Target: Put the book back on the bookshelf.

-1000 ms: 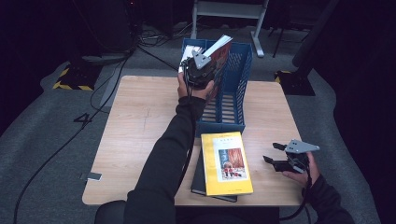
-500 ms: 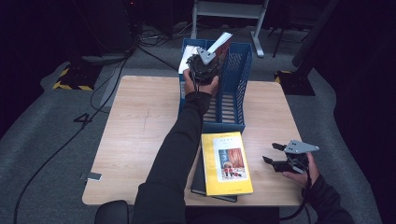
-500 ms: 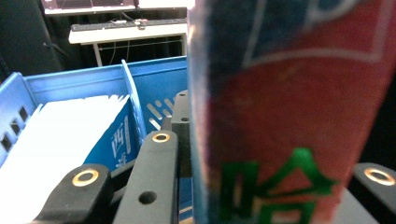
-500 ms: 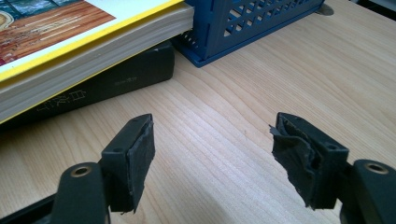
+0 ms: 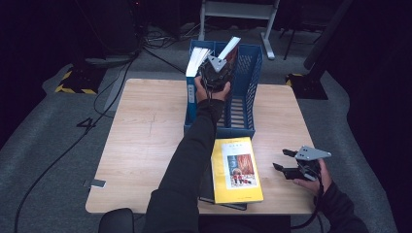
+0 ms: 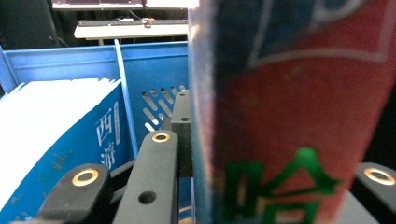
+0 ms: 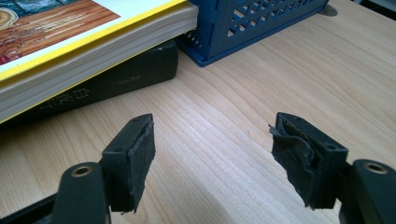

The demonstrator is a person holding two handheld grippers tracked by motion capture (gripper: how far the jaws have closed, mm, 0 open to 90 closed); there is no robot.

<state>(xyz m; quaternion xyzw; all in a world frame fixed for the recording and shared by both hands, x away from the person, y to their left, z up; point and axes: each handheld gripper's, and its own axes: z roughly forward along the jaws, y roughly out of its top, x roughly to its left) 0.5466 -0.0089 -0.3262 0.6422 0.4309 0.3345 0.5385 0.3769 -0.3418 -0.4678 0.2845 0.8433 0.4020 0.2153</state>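
Step in hand: shelving books into the blue slotted rack [image 5: 245, 82] at the far side of the counter [image 5: 145, 141]; by my reading, one book is being stood up in a slot right now.
Blue book: already upright in the rack's left compartment [image 5: 193, 68]; its page block and blue cover with white characters are plain in the left gripper view [image 6: 70, 140].
Left gripper: [image 5: 215, 74] out over the rack, jaws clamped on a red-covered book [image 5: 230, 54] by its lower part; in the left gripper view the cover fills the space between the jaws [image 6: 299, 107], red with green characters.
Red-covered book position: tilted, top leaning right and away, in the compartment just right of the blue book; whether its bottom edge rests on the rack floor I cannot tell.
Left arm pose: stretched long across the counter, sleeve running from the near edge to the rack, hand cupped under the gripper.
Next move, as judged: tip the book upright, lower it until it sits, then release; divider close on the left, so little sideways play.
Yellow book: [image 5: 235, 170] flat at the near edge, on a dark book [image 7: 112, 81], just in front of the rack.
Right gripper: [image 5: 289, 164] low over bare counter right of the stack, jaws wide apart, holding nothing [image 7: 212, 163].
Right arm pose: forearm short and tucked in at the near right corner, gripper pointing left toward the stack.
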